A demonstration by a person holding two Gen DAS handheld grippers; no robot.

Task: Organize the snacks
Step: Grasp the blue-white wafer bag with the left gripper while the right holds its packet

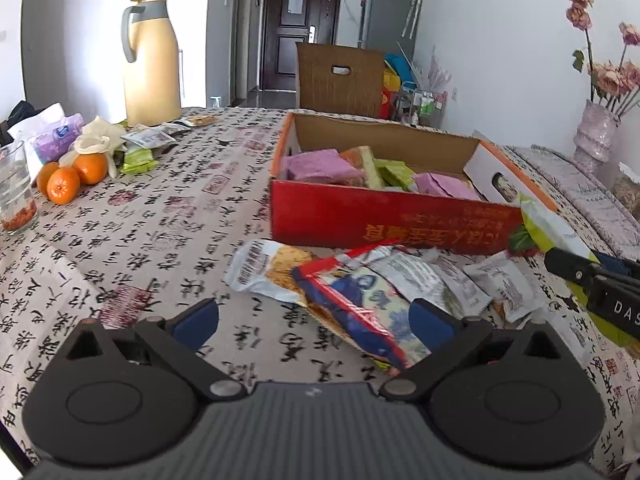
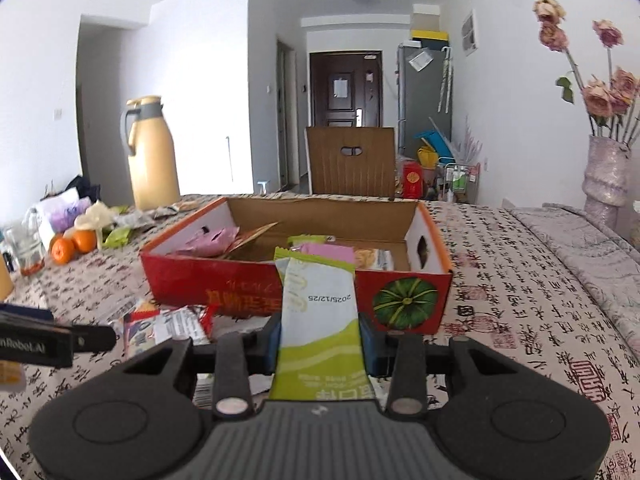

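Snacks are being gathered off a cloth-covered table (image 2: 520,280) into a shallow red cardboard box (image 2: 256,288), which sits near the table's far edge with its top open.

The right gripper (image 2: 320,344) is clamped on a flat green and white snack packet (image 2: 316,312), pinching it across its width so the smooth, slightly crinkled foil stands upright in front of the box's near wall; from there it looks ready to go over the rim.

Inside the box lie flat pink and green sachets (image 1: 316,166), loosely overlapped.

The left gripper (image 1: 316,320) hangs with its jaws spread wide and nothing between them, just above a loose heap of glossy wrappers on the table in front of the box. Topmost there is a red and blue packet (image 1: 360,308), probably the next pick.

Toward the table's left edge sit 3 round oranges (image 1: 72,176), and a tall, smooth yellow thermos jug (image 1: 150,64) stands at the far edge.
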